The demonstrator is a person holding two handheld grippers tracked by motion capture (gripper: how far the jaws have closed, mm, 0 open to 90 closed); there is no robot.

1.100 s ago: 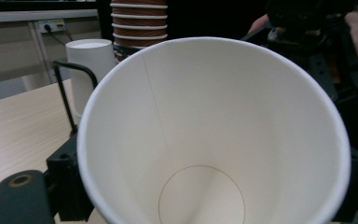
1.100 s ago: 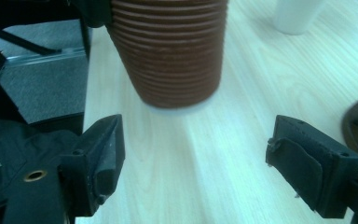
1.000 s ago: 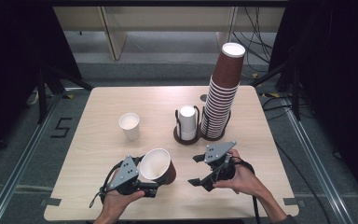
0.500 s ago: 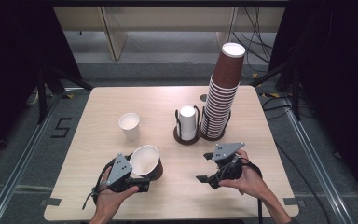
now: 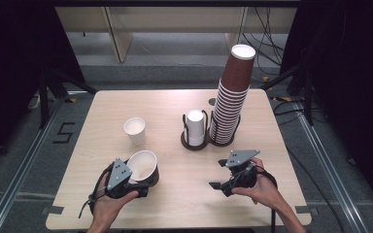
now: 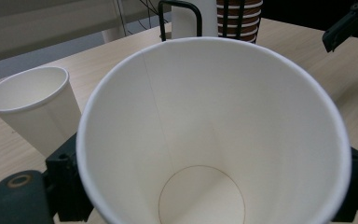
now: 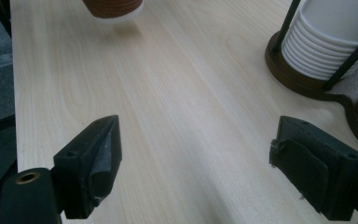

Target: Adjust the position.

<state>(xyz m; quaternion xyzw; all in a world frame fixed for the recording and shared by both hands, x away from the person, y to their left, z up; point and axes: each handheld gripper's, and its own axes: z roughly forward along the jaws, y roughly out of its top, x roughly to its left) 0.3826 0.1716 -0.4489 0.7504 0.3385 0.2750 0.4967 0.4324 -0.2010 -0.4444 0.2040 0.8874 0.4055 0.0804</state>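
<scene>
Left gripper (image 5: 141,180) clamps brown cup (image 5: 143,167), now carried off leftward, below-left of cup rack (image 5: 194,141). Right gripper (image 5: 217,174), jaws just sprung wide, empty, pulled back right. Handover looks done; cup likely heading beside white cup (image 5: 135,131).

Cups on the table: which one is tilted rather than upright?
The brown cup clamped in the left gripper; the loose white cup stands upright.

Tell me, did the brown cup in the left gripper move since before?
Yes. The brown cup slid left and nearer the table's front edge, away from the cup holder, which stayed put.
</scene>
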